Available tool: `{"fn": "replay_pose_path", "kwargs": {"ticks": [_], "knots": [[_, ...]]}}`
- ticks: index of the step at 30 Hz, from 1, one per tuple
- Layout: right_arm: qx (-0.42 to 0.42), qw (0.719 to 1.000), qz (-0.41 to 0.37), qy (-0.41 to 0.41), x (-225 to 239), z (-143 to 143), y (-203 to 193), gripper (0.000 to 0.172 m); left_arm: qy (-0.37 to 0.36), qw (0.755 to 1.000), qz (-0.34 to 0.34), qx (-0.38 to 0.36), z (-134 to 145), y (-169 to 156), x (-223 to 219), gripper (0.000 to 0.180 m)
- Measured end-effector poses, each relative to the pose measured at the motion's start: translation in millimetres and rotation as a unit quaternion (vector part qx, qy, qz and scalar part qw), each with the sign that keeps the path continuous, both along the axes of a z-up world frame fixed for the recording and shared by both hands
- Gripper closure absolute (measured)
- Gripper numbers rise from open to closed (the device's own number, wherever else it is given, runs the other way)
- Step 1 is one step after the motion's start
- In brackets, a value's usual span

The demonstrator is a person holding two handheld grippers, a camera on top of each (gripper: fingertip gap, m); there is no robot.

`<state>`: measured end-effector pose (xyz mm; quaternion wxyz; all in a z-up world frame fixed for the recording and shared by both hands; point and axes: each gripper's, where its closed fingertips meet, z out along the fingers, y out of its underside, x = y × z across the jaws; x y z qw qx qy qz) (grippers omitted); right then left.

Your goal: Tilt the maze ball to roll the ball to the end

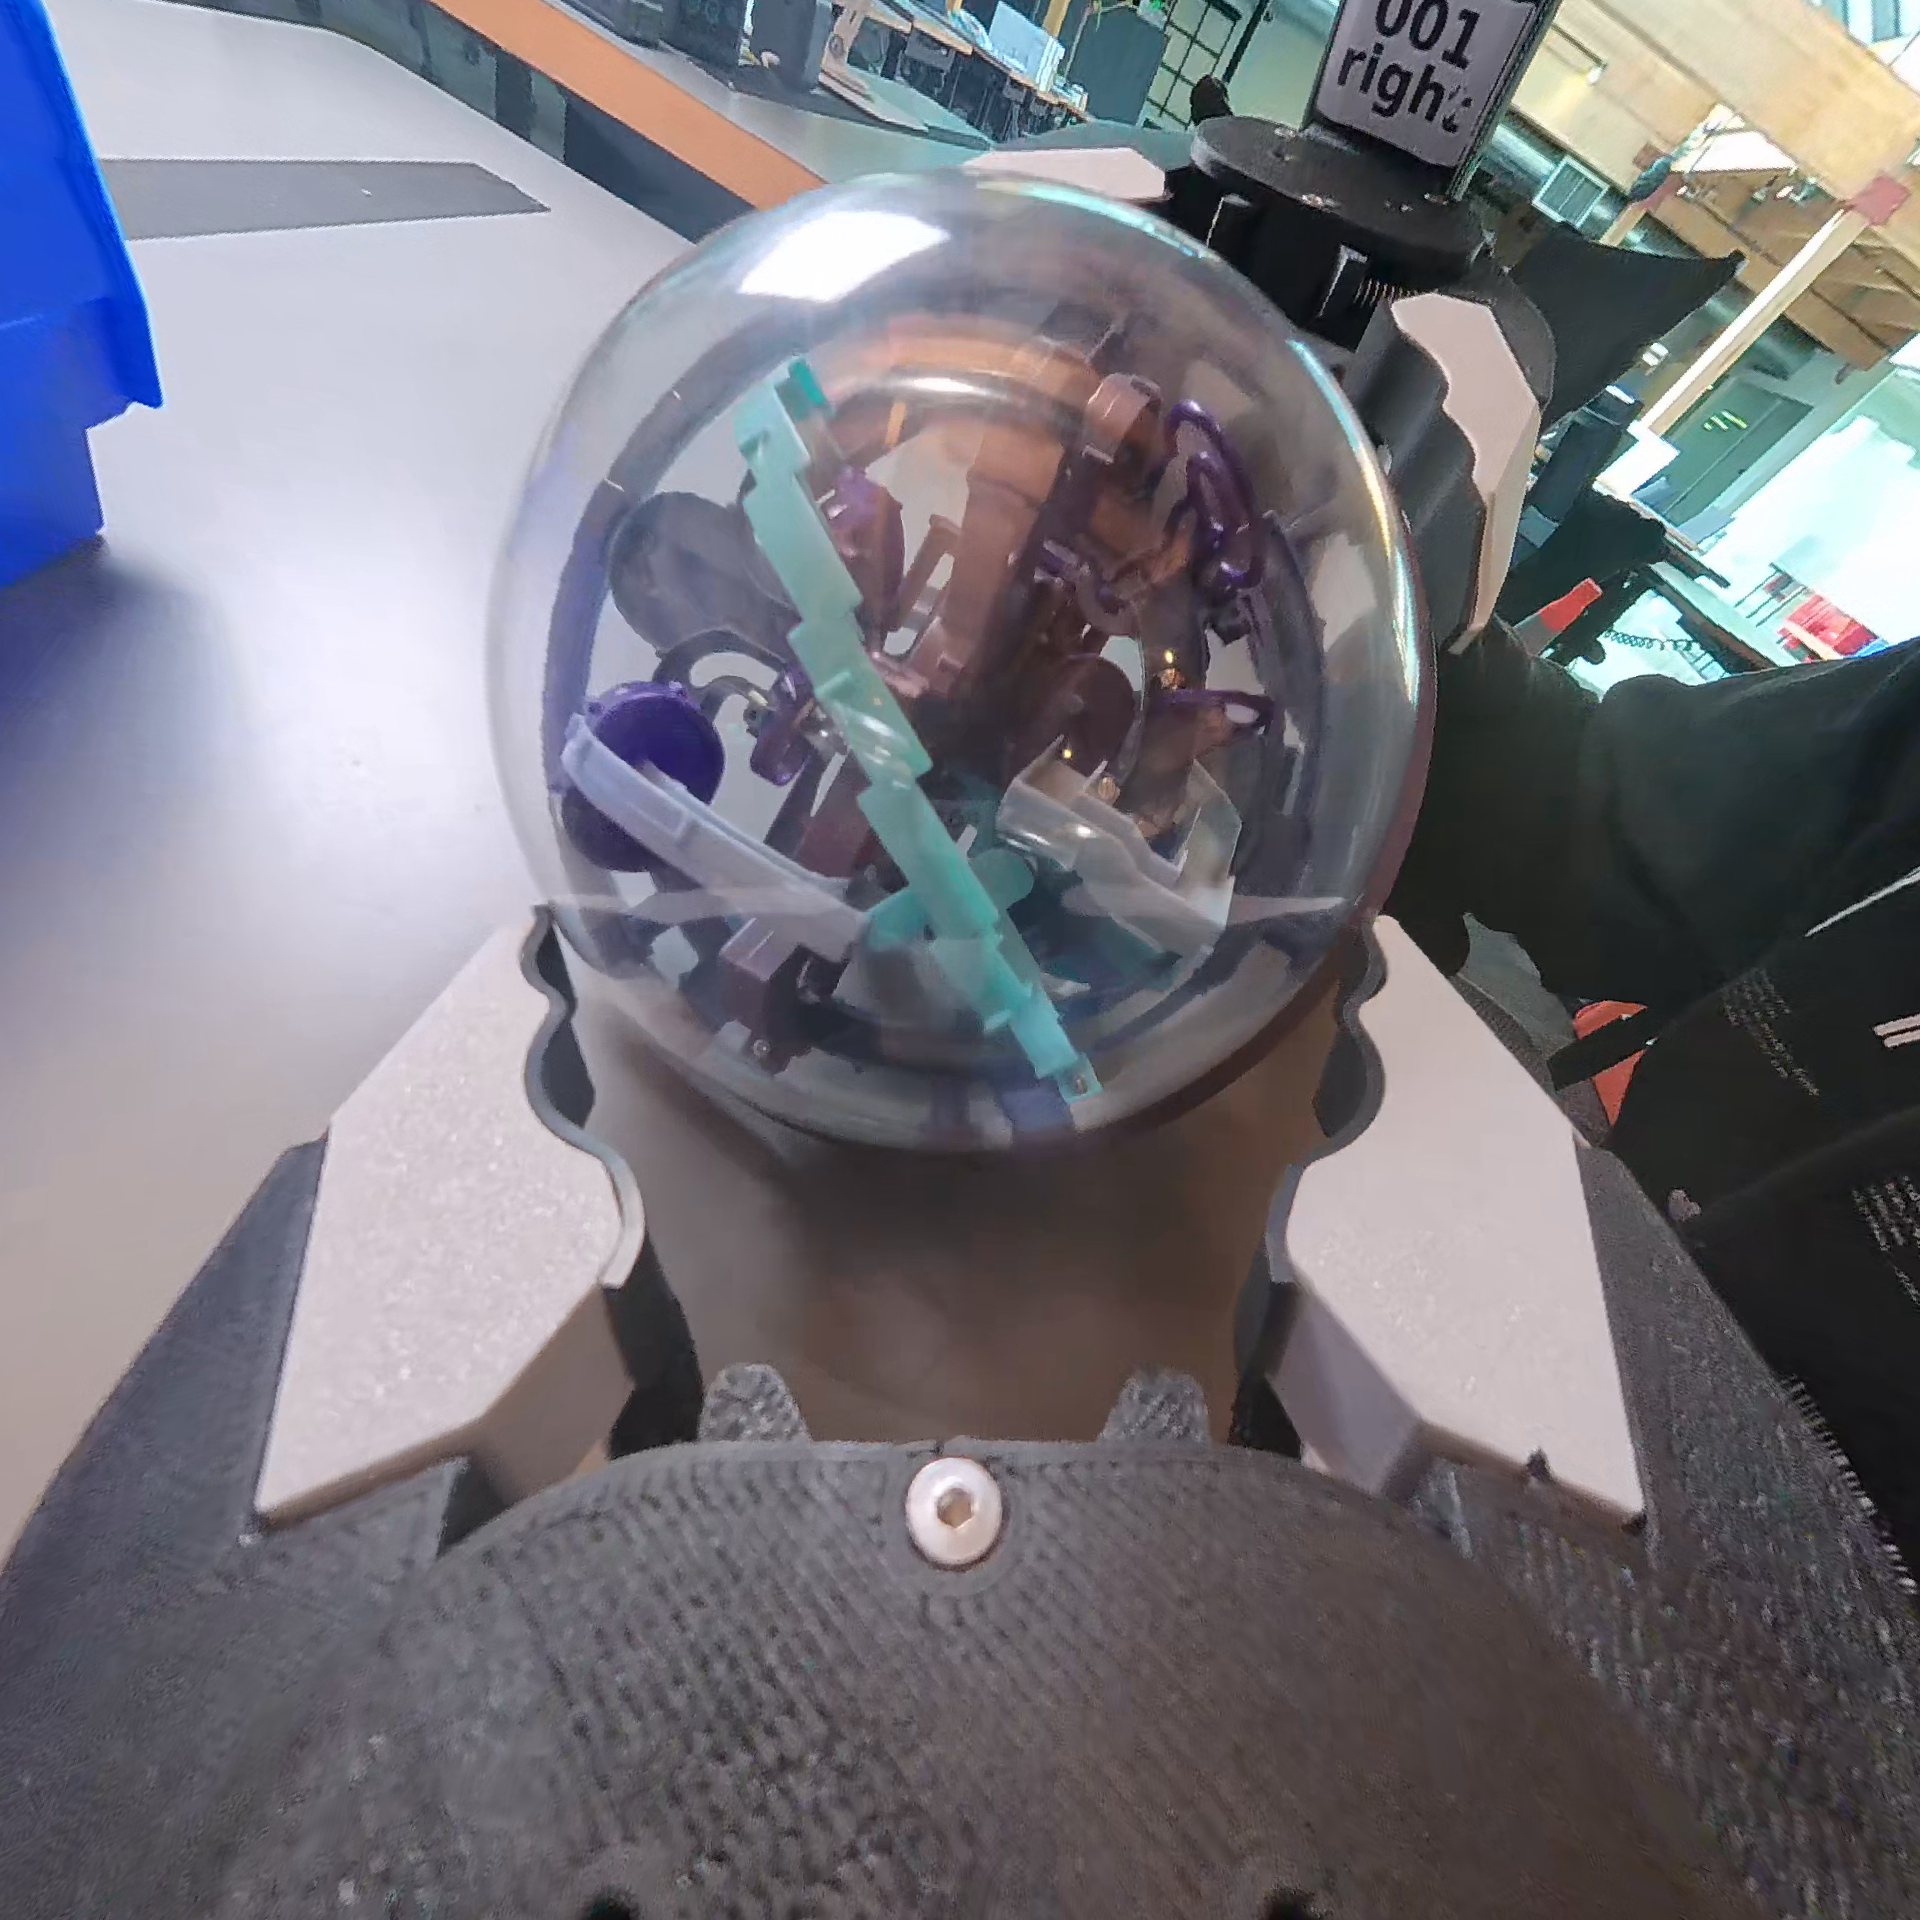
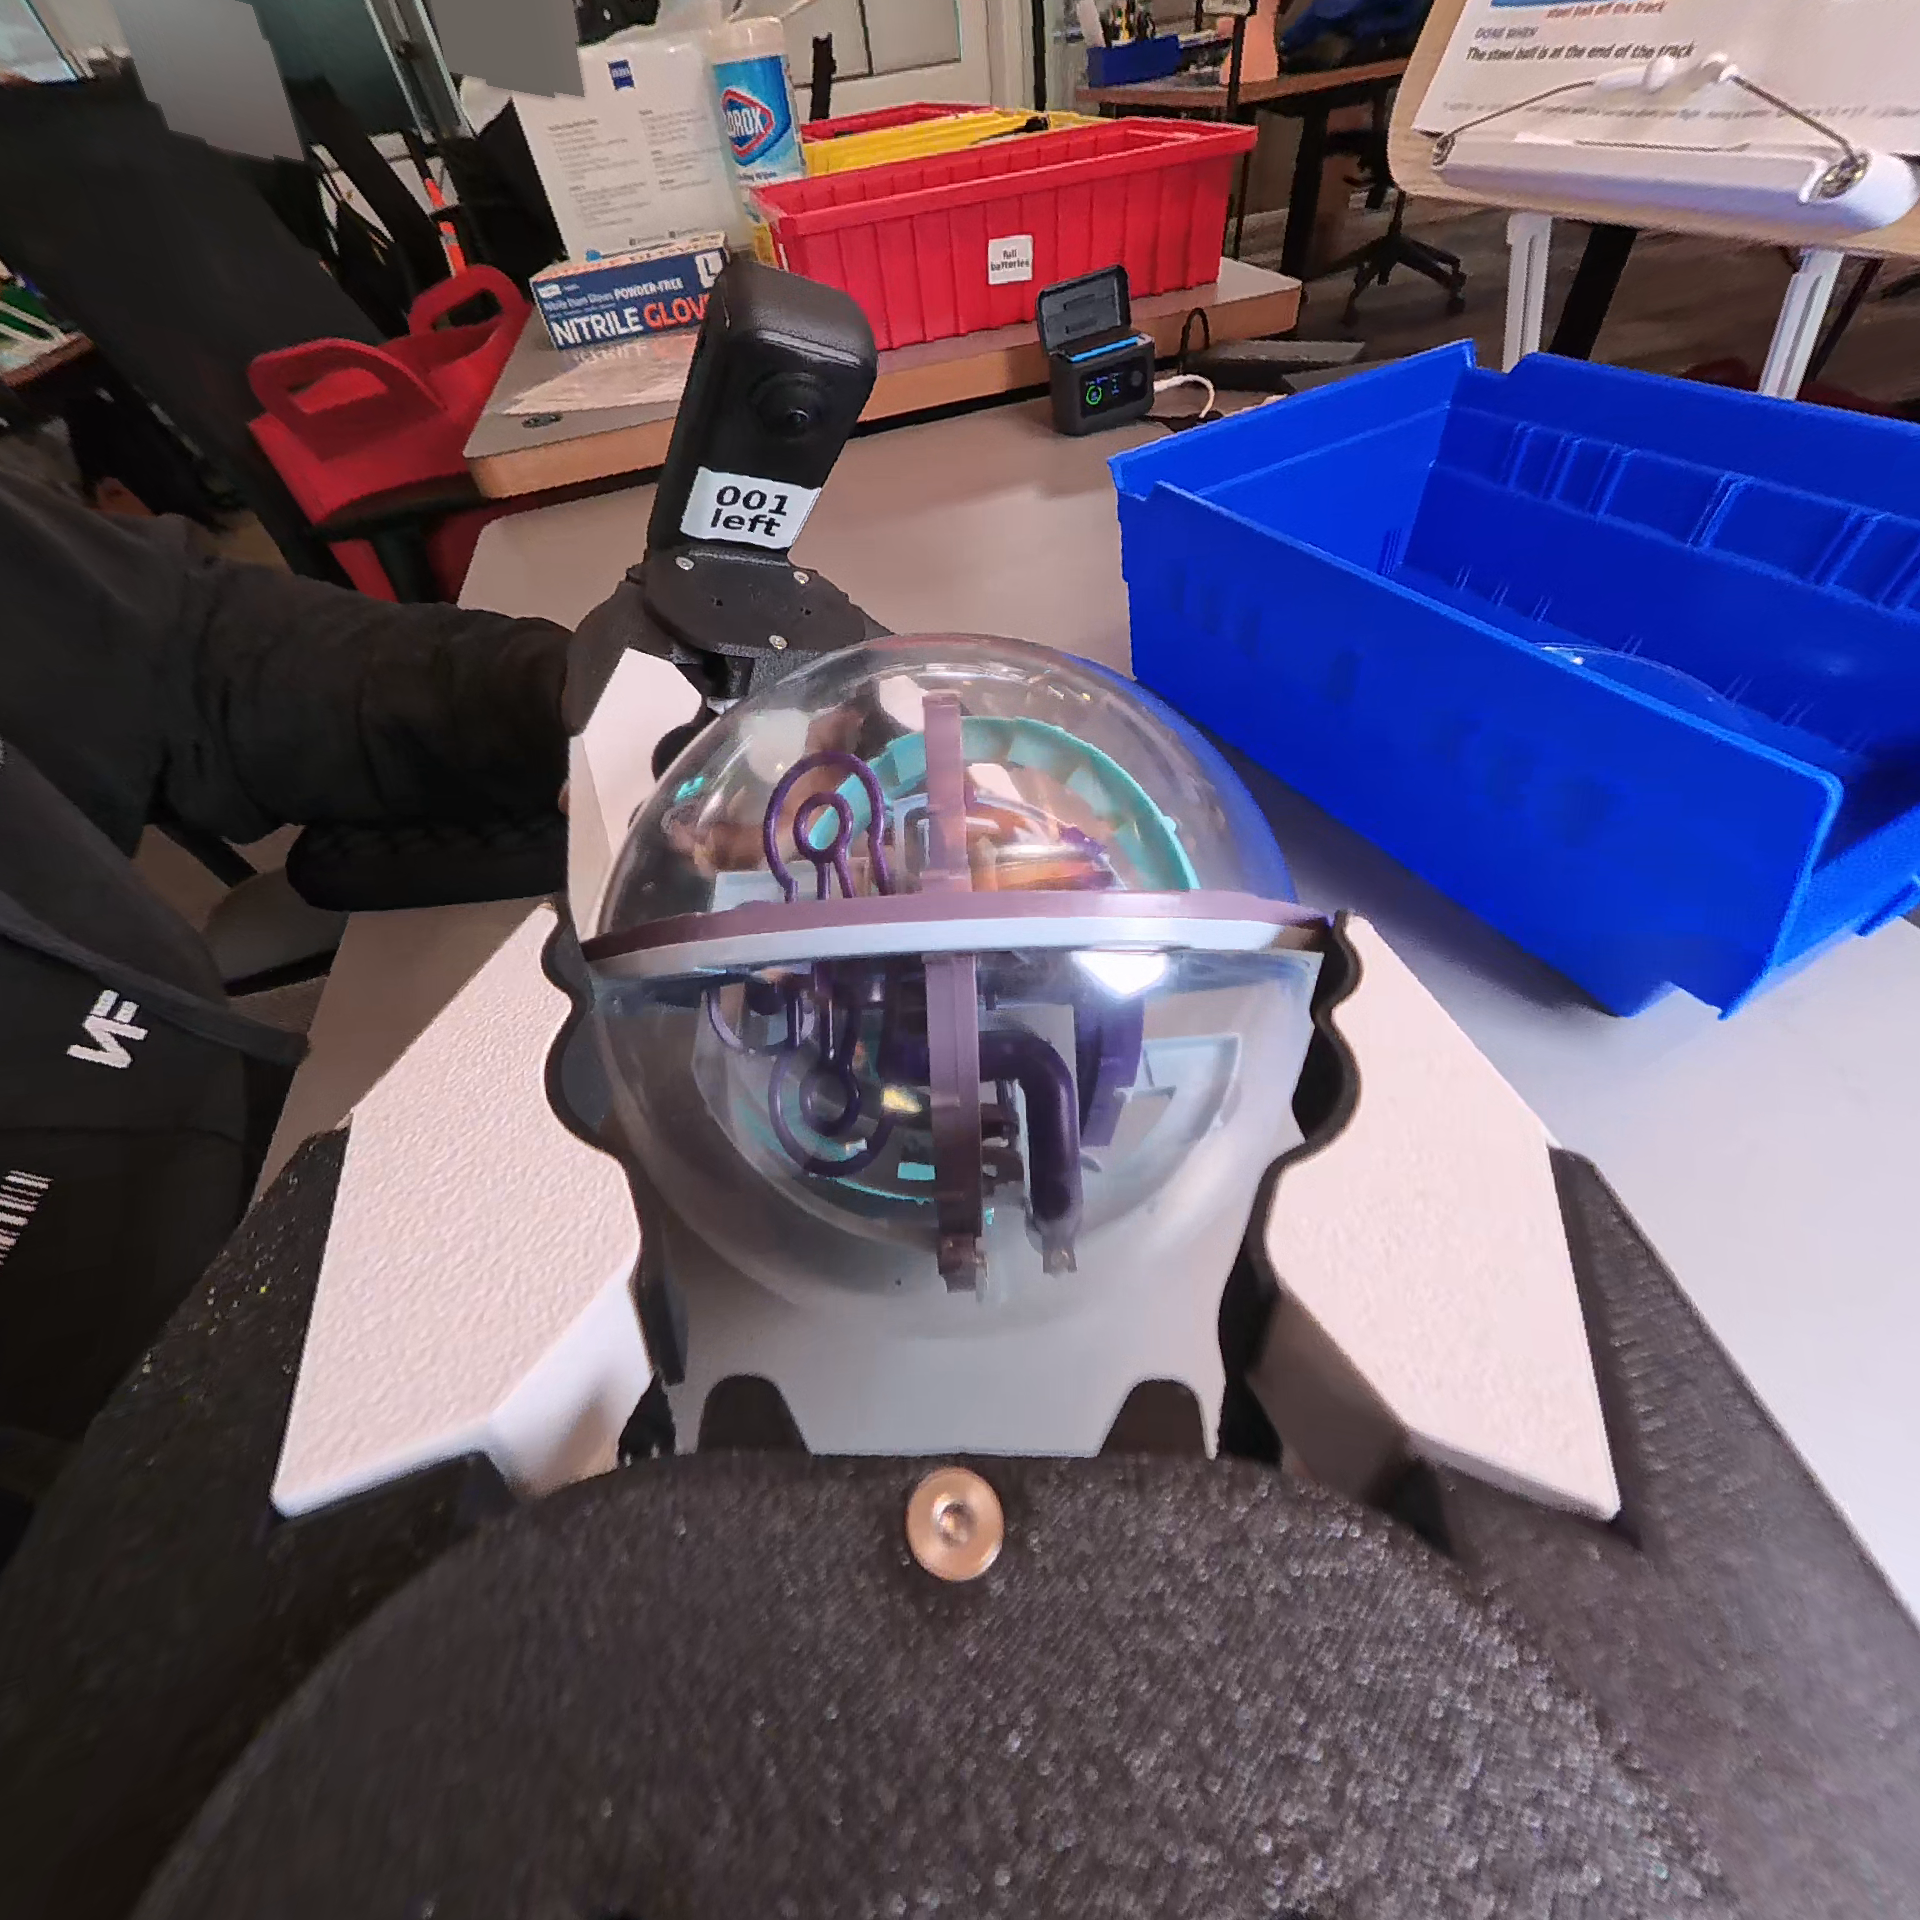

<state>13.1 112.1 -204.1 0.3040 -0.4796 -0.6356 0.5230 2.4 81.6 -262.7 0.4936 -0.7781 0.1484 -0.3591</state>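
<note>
The maze ball (image 1: 956, 665), a clear sphere with teal, purple and brown tracks inside, is held between both grippers over the grey table (image 1: 312, 623). My left gripper (image 1: 956, 956) is shut on its near lower part, with both fingertips against the shell. My right gripper (image 2: 956, 935) is shut on the maze ball (image 2: 935, 1039), its pads pressing on the ends of the purple-grey equator ring (image 2: 935, 940). The right gripper's white fingers (image 1: 1455, 416) show behind the ball in the left wrist view. A left finger (image 2: 613, 748) shows behind it in the right wrist view. I cannot make out the small steel ball.
A blue bin (image 2: 1455, 727) stands on the table right of the ball and shows at the left edge in the left wrist view (image 1: 52, 260). A person's black sleeves (image 2: 312, 727) hold the grippers. A red bin (image 2: 987, 218), a glove box (image 2: 623, 301) and a clipboard stand (image 2: 1662, 125) lie farther back.
</note>
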Motion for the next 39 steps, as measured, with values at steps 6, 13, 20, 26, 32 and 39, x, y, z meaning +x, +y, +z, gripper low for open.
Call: {"fn": "replay_pose_path", "kwargs": {"ticks": [6,13,20,26,32,39], "knots": [[-0.009,1.0,0.005,0.004,5,-1,4,0.037,0.007,1.0,-0.009,0.001,-2,-2,2,0.04],[-0.009,1.0,0.006,0.007,14,-11,10,0.038,0.057,0.998,0.001,0.022,-7,-1,5,0.031],[-0.025,1.0,0.006,0.01,14,-16,11,0.037,0.076,0.996,0.016,0.036,-6,3,-2,0.036],[-0.023,1.0,0.013,-0.001,15,-26,10,0.037,0.09,0.994,0.019,0.063,3,1,-9,0.037],[-0.026,1.0,0.015,-0.006,15,-29,10,0.038,0.08,0.995,0.017,0.066,7,1,-11,0.039],[-0.03,0.999,0.023,-0.024,17,-38,9,0.038,0.073,0.993,0.021,0.088,17,0,-15,0.041]]}}
